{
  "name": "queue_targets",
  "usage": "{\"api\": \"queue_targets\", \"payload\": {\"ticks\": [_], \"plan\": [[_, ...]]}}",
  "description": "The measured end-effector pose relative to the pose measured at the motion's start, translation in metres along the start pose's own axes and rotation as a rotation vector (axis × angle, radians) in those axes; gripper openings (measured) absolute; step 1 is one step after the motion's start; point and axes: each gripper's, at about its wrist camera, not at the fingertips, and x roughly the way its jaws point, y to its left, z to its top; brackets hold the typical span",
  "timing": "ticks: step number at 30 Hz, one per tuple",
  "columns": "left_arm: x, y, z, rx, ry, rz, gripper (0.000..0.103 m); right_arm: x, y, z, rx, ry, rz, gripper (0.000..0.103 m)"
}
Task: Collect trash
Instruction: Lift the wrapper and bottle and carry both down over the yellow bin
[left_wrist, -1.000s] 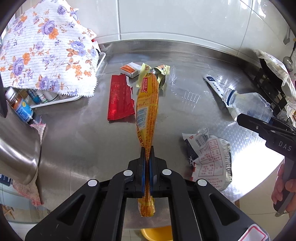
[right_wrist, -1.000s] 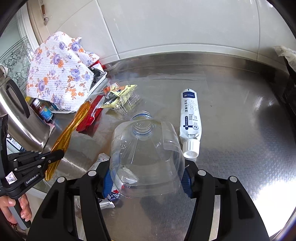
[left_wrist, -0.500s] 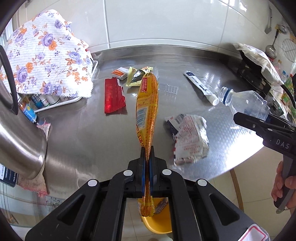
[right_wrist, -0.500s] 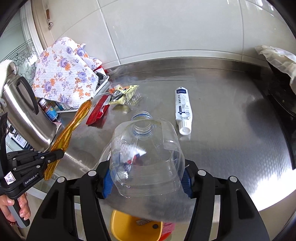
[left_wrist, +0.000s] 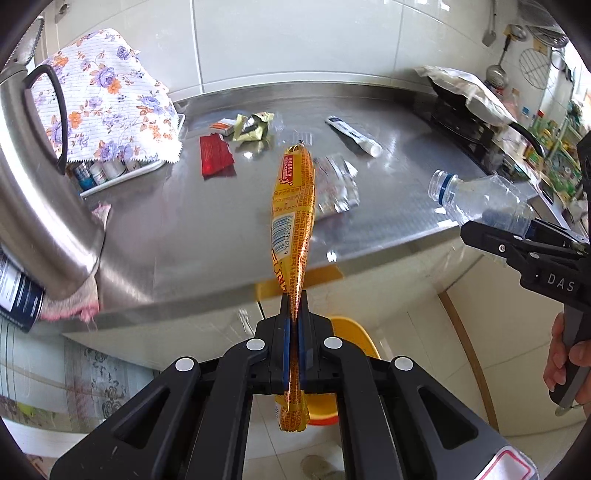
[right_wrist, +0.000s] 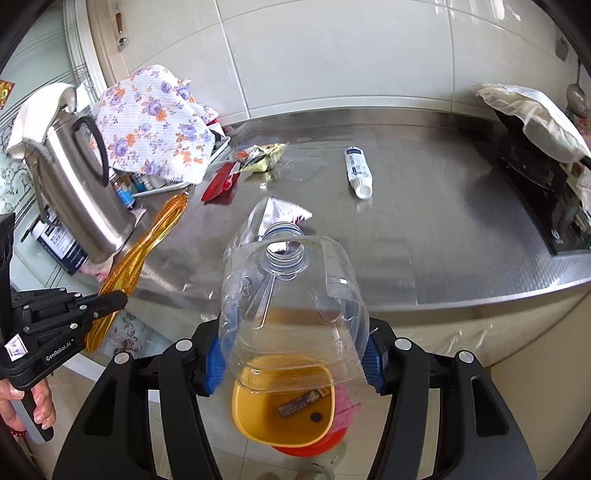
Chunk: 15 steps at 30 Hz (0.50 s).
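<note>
My left gripper (left_wrist: 293, 325) is shut on a long orange snack wrapper (left_wrist: 293, 206), held in the air off the counter's front edge; it also shows in the right wrist view (right_wrist: 147, 243). My right gripper (right_wrist: 291, 358) is shut on a clear plastic bottle (right_wrist: 291, 295), held above a yellow bin (right_wrist: 284, 428) on the floor; the bottle also shows in the left wrist view (left_wrist: 480, 199). On the steel counter (right_wrist: 424, 221) lie a red wrapper (left_wrist: 216, 157), a yellow-green wrapper (left_wrist: 255, 125), a silver packet (left_wrist: 336, 184) and a white tube (right_wrist: 357, 170).
A steel kettle (right_wrist: 77, 188) stands at the counter's left end. A floral cloth (right_wrist: 159, 122) covers a tray behind it. A stove with a cloth on it (right_wrist: 535, 147) is at the right. A small orange-white box (left_wrist: 222, 127) lies near the wrappers.
Both grippers have pulled back from the counter past its front edge with their loads. The yellow bin on the floor is now in fuller view under the bottle.
</note>
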Motion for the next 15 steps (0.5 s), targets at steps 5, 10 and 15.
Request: {"api": "queue_targets", "payload": {"ticks": [5, 10, 15], "plan": [[-0.012, -0.011, -0.034, 0.02, 0.02, -0.017, 0.004, -0.02, 0.01, -0.036, 0.004, 0.012, -0.008, 0.061], [-0.014, -0.022, -0.066, 0.044, 0.064, -0.039, 0.004, -0.03, 0.015, -0.065, 0.013, 0.042, -0.008, 0.061], [-0.004, -0.028, -0.087, 0.038, 0.121, -0.058, 0.004, -0.026, 0.017, -0.085, 0.015, 0.088, -0.001, 0.061]]}}
